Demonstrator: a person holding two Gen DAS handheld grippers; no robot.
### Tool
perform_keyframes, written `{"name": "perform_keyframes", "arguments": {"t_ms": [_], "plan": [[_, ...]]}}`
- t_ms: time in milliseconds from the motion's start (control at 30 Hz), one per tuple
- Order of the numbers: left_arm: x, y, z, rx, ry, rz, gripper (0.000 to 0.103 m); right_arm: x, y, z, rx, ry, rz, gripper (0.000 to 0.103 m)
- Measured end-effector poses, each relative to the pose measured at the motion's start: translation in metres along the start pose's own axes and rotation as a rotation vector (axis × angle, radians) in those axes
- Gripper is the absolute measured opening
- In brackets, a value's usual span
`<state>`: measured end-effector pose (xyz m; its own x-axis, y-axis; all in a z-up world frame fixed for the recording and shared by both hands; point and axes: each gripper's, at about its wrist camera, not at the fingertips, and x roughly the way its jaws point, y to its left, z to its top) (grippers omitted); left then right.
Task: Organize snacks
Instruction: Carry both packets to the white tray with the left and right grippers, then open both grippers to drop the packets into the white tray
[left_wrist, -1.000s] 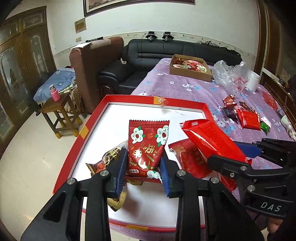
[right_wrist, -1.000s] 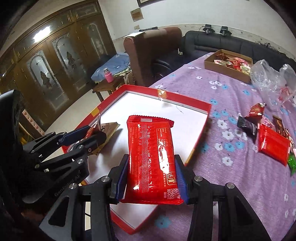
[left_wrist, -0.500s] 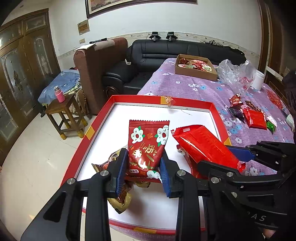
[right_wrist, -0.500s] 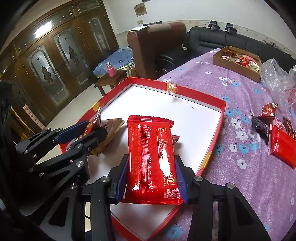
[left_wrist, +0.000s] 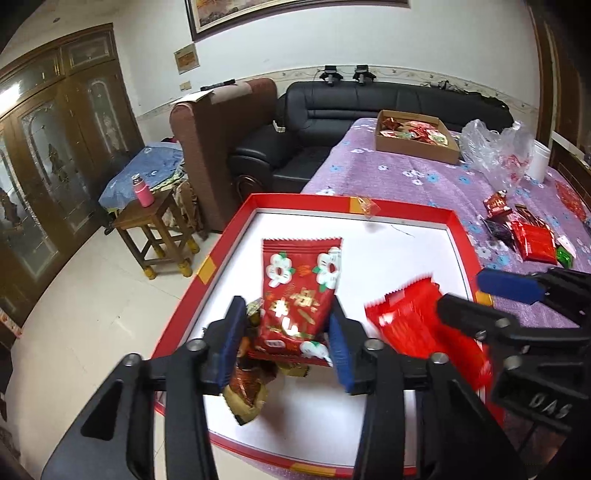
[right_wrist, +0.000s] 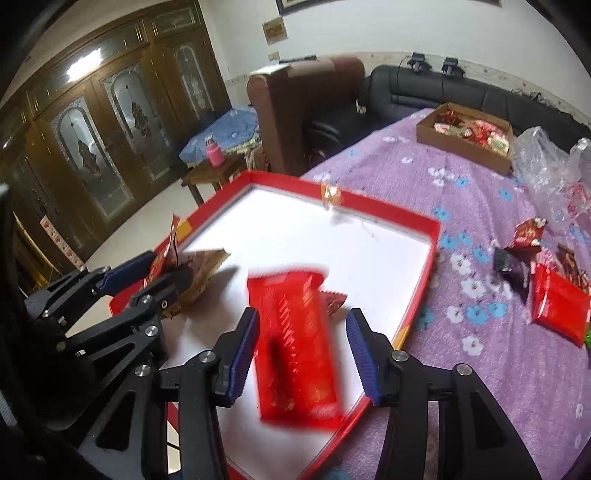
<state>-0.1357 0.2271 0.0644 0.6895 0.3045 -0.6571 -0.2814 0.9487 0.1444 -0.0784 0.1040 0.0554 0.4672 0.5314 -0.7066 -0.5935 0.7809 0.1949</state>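
Note:
A red-rimmed white tray (left_wrist: 229, 251) (right_wrist: 384, 216) lies on the purple flowered table. My left gripper (left_wrist: 286, 341) has its jaws spread a little, with a red flower-print snack pack (left_wrist: 299, 291) between them; a gap shows on the left side. My right gripper (right_wrist: 303, 349) is open; a plain red snack pack (right_wrist: 295, 347), blurred, is dropping between its jaws onto the tray. It also shows in the left wrist view (left_wrist: 424, 328). Brown and gold wrapped snacks (left_wrist: 247, 387) lie in the tray under the left gripper.
Loose red and dark snack packs (left_wrist: 532, 240) (right_wrist: 557, 310) lie on the table right of the tray. A cardboard box of snacks (left_wrist: 413, 136) and a clear plastic bag (left_wrist: 495, 155) stand at the far end. A stool with a pink bottle (left_wrist: 142, 190) stands left.
My right gripper has opened and the plain red pack has fallen out of it toward the tray. My left gripper's jaws have widened around the flower-print pack.

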Motion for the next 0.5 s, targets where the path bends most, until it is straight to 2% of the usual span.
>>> {"name": "perform_keyframes", "arguments": {"t_ms": [100, 500], "plan": [[-0.002, -0.001, 0.0, 0.002, -0.008, 0.011, 0.048, -0.007, -0.004, 0.0, 0.006, -0.025, -0.012, 0.052], [-0.011, -0.005, 0.002, 0.017, -0.021, 0.029, 0.049, -0.02, -0.029, -0.011, 0.079, -0.025, -0.024, 0.052]]}}
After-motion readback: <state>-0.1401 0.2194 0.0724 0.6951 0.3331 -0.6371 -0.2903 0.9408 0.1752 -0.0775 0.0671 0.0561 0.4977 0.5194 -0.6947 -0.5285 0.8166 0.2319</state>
